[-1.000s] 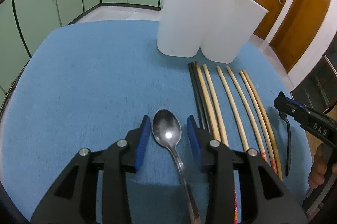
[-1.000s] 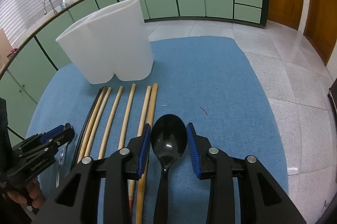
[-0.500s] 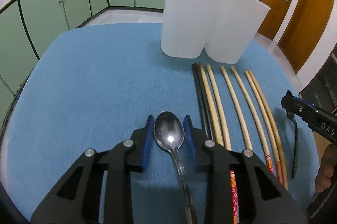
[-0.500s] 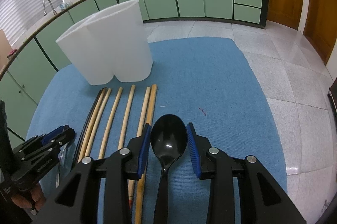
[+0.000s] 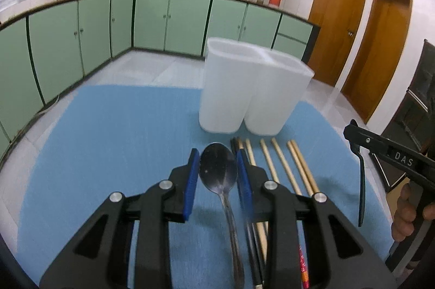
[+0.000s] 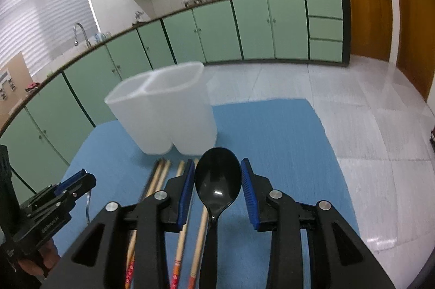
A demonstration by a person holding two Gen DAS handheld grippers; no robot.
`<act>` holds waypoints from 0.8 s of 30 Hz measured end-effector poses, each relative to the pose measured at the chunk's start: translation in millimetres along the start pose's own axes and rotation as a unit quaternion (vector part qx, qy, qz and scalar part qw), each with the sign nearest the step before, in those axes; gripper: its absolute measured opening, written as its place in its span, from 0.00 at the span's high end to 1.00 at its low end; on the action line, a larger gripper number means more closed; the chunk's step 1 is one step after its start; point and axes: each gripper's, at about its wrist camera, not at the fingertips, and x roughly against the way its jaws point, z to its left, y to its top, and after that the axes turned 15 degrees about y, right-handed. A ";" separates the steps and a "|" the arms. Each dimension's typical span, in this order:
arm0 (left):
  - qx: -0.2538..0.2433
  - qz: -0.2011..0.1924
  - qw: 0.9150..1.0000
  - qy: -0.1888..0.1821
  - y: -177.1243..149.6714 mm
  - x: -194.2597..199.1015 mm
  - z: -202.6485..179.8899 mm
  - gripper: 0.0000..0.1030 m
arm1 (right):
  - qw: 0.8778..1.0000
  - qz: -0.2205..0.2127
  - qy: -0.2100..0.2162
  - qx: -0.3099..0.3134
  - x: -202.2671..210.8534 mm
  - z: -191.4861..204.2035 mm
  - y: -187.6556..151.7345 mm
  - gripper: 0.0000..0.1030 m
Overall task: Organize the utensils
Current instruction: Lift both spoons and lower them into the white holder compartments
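Left tool: my left tool (image 5: 216, 174) is closed narrow on the bowl of the metal spoon (image 5: 217, 170), whose handle runs back under the camera.
Right tool: my right tool (image 6: 218, 181) clamps the black spoon (image 6: 217, 177) the same way, by the sides of its bowl.
Holder: the white two-compartment holder (image 5: 244, 93) stands upright on the blue surface (image 5: 122, 131), just beyond the far tips of the chopsticks (image 5: 274, 163).
Chopsticks: they lie in a loose row on the surface, between my two tools, untouched.
Step in hand: I judge I am carrying both spoons toward the holder.
Doing it well: I would clear the rim before tipping either spoon in, and keep each spoon to its own side so the tools do not meet over the openings.
Grip risk: a hold on a curved bowl is shallow, so I would move without jerks.
Hard to see: both handle ends are cut off at the frame bottom; the holder's inside is not visible; the holder is blurred in both views.
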 end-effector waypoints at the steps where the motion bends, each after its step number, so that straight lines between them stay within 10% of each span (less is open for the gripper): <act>1: 0.001 -0.004 1.000 0.000 0.3 1.9 -0.8 0.74 | 1.000 -0.004 0.002 0.003 1.5 0.9 1.5 0.67; 24: 0.036 -0.201 0.979 -0.009 152.5 43.6 -23.4 0.74 | 0.984 -0.167 0.044 0.055 -3.4 22.9 115.4 0.67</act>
